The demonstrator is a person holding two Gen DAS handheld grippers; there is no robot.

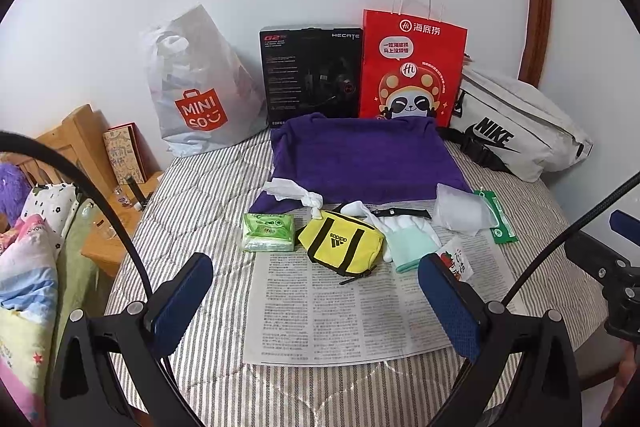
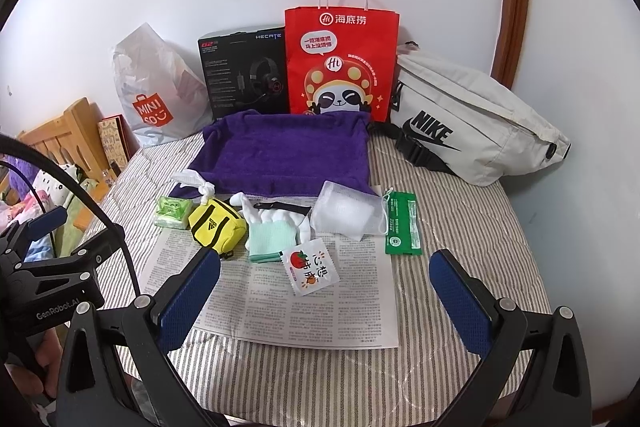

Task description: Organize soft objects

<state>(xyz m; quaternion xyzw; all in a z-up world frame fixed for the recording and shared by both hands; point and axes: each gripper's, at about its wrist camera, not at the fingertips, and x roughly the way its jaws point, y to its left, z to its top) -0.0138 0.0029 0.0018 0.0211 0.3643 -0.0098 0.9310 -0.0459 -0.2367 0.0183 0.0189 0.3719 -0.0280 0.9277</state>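
Observation:
On a newspaper (image 1: 340, 307) on the striped bed lie a green tissue pack (image 1: 269, 231), a yellow Adidas pouch (image 1: 340, 243), white and mint gloves (image 1: 404, 235), a white mesh pouch (image 1: 460, 213), a green mask packet (image 1: 498, 217) and a small strawberry sachet (image 2: 310, 271). A purple towel (image 1: 360, 159) lies behind them with a knotted white cloth (image 1: 296, 193) at its front left. My left gripper (image 1: 316, 295) is open and empty in front of the pouch. My right gripper (image 2: 324, 291) is open and empty, near the sachet.
Against the wall stand a Miniso plastic bag (image 1: 192, 87), a black headset box (image 1: 312, 71), a red paper bag (image 1: 408, 67) and a white Nike bag (image 1: 516, 123). A wooden bedside stand (image 1: 100, 163) and bedding are at the left.

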